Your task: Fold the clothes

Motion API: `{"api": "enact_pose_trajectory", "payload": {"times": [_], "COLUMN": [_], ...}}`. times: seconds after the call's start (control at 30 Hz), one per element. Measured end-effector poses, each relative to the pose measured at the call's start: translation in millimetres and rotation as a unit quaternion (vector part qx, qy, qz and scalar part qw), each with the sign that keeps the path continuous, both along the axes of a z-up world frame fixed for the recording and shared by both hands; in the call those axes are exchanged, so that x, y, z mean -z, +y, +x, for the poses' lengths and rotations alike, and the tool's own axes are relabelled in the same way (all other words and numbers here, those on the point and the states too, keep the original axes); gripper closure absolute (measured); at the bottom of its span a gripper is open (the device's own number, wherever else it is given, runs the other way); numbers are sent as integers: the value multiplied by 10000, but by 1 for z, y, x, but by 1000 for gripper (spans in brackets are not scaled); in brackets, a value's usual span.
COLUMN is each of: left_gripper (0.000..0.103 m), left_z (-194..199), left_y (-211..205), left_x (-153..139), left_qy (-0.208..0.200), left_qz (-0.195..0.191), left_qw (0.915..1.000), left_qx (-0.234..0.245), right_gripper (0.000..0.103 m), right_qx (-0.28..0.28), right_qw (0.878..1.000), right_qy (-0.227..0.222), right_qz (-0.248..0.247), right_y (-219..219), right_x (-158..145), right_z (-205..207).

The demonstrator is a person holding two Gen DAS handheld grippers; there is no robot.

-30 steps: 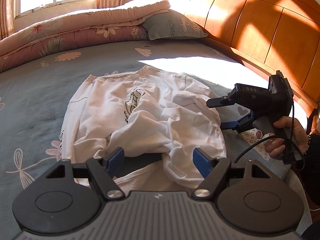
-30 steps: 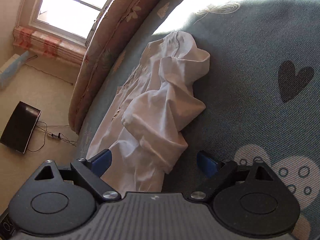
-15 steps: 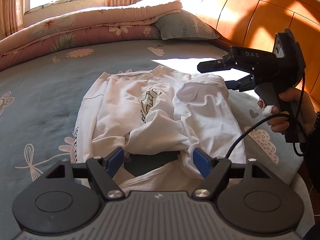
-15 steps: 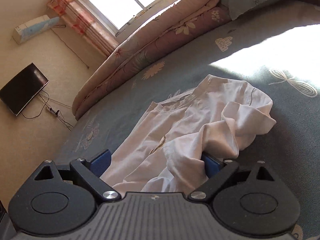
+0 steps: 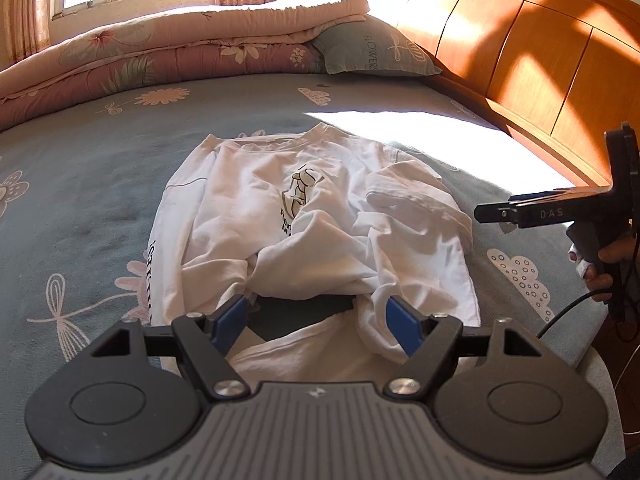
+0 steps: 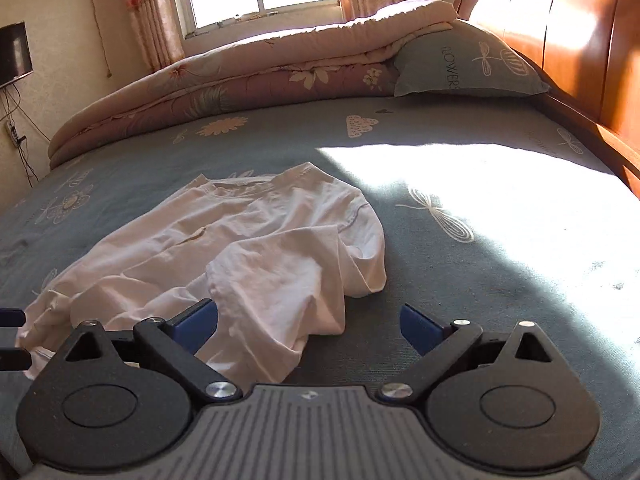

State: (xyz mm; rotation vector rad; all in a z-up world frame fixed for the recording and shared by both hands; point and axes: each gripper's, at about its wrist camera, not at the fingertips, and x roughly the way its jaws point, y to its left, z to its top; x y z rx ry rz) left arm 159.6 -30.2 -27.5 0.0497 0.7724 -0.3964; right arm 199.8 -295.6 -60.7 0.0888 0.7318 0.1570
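Left wrist view: jaws of left gripper (image 5: pixel 318 314) spread wide, nothing clamped, hovering over hem of crumpled white shirt (image 5: pixel 280 216) lying on blue bedsheet (image 5: pixel 80 184); hand (image 5: pixel 600 264) at right with right gripper (image 5: pixel 486 213).

Right wrist view: right gripper (image 6: pixel 308 322) jaws parted, empty, shirt (image 6: pixel 240 248) below left finger; pillow (image 6: pixel 460 68) by headboard (image 6: pixel 560 32).

Shirt (image 5: pixel 320 216): white soft cloth, matt, heavily creased, printed motif on chest. Bed sheet (image 5: pixel 100 184): grey-blue woven cloth, matt, slightly napped, pale printed patterns. Quilt (image 5: pixel 168 52): padded floral cloth, matt. Pillow (image 5: pixel 372 52): smooth printed cloth. Headboard (image 5: pixel 540 52): varnished wood, glossy, smooth panels. Left gripper (image 5: pixel 318 322) and right gripper (image 6: pixel 308 324): black matt plastic bodies, ribbed grey housing, bright metal pivot screws; fingers (image 5: pixel 402 326) carry smooth blue pads.
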Motion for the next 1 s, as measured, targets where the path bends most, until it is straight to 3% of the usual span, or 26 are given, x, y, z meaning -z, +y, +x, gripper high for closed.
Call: {"api": "enact_pose_trajectory", "payload": {"times": [0.1,0.2,0.27,0.4,0.57,0.77,0.9,1.0], "left_gripper": [26,26,26,26,26,22,22,21], "left_z": [1,2,2,4,7,6,4,1], "left_y": [1,1,1,-1,-5,-1,-3,-6], "left_x": [2,1,1,4,6,5,6,5], "left_qy": [37,35,23,75,110,93,96,70], "left_qz": [60,136,151,168,159,132,106,107], "left_qw": [10000,9998,9998,9998,9998,9999,9999,9999], "left_qx": [-29,-121,-91,-10,-8,-27,-23,66], "right_gripper": [3,4,4,3,3,3,3,3], "right_qx": [-68,181,564,806,825,1460,2083,2577], "right_qw": [9998,9981,9895,9824,9689,9422,9226,9008], "right_qy": [166,114,29,-251,-206,-481,-382,-482], "right_qz": [-71,-578,-1333,-1668,-2323,-2978,-3225,-3462], "right_y": [8,21,32,42,57,30,-18,-56], "right_x": [26,43,49,48,64,47,37,24], "right_z": [-5,-1,3,3,20,6,7,8]}}
